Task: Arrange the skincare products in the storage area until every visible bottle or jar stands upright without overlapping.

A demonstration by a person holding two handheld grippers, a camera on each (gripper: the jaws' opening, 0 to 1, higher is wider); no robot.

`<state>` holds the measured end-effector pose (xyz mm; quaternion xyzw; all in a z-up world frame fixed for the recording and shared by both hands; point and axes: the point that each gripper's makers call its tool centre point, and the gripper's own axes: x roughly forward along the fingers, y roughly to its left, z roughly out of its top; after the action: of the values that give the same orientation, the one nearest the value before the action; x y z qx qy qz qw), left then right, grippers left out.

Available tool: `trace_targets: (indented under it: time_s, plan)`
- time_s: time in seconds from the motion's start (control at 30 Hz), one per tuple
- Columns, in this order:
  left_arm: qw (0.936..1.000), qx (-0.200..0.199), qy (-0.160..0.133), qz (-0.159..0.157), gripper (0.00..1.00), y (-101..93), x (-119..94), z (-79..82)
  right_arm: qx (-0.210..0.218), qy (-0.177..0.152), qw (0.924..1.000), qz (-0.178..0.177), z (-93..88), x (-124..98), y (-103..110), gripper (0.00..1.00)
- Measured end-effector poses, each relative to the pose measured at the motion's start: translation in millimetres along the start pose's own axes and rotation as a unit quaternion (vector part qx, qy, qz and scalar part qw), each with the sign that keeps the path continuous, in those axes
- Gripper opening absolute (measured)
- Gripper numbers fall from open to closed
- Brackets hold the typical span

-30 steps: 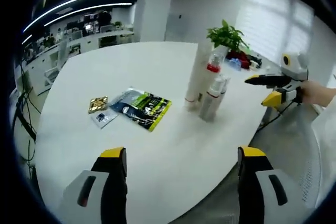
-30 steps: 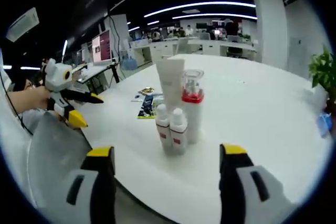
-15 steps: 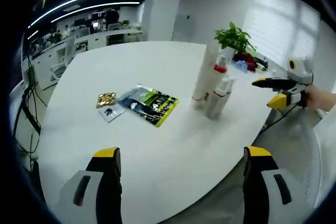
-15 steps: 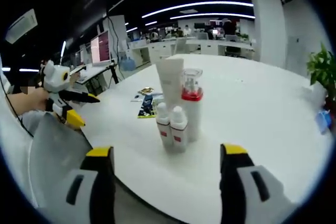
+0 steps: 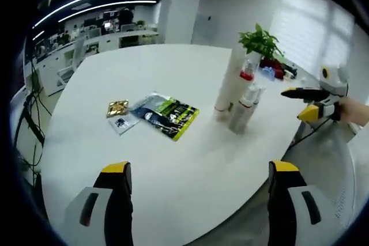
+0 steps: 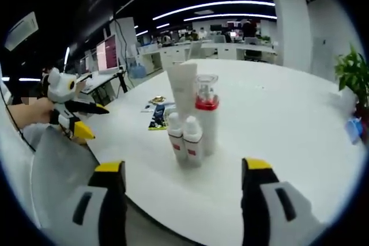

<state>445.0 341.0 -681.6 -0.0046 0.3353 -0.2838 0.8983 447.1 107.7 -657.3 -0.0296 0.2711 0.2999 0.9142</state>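
Right gripper view: four skincare products stand upright in a tight cluster near the table's point(image 6: 277, 142) closest edge, long axes vertical. The tall white tube point(image 6: 182, 90) rises at the back, flat and tapering, standing on its cap end. Beside it stands the pump bottle point(image 6: 206, 116), white-bodied with a red collar and a clear glossy cap. In front, two small white bottles point(image 6: 185, 140) with rounded caps and red labels stand side by side, touching or nearly so. The right hand-held gripper point(image 6: 184, 197) hangs off the table's edge with its jaws spread wide and nothing between them.

In the left gripper view, the left hand-held gripper point(image 5: 199, 200) is likewise wide open and empty, short of the table edge. Flat foil sachets point(image 5: 167, 116) lie further in on the smooth white tabletop, well apart from the cluster. A potted plant point(image 5: 259, 41) stands toward the far edge.
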Motion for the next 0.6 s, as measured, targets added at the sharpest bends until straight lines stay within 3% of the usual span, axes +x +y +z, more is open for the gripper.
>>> trace_targets:
  time_s: [0.6]
  plan:
    - [0.9997,0.012,0.022,0.008,0.97,12.2,48,21.4,0.015,0.012,0.9997,-0.013,-4.2,8,-14,0.83]
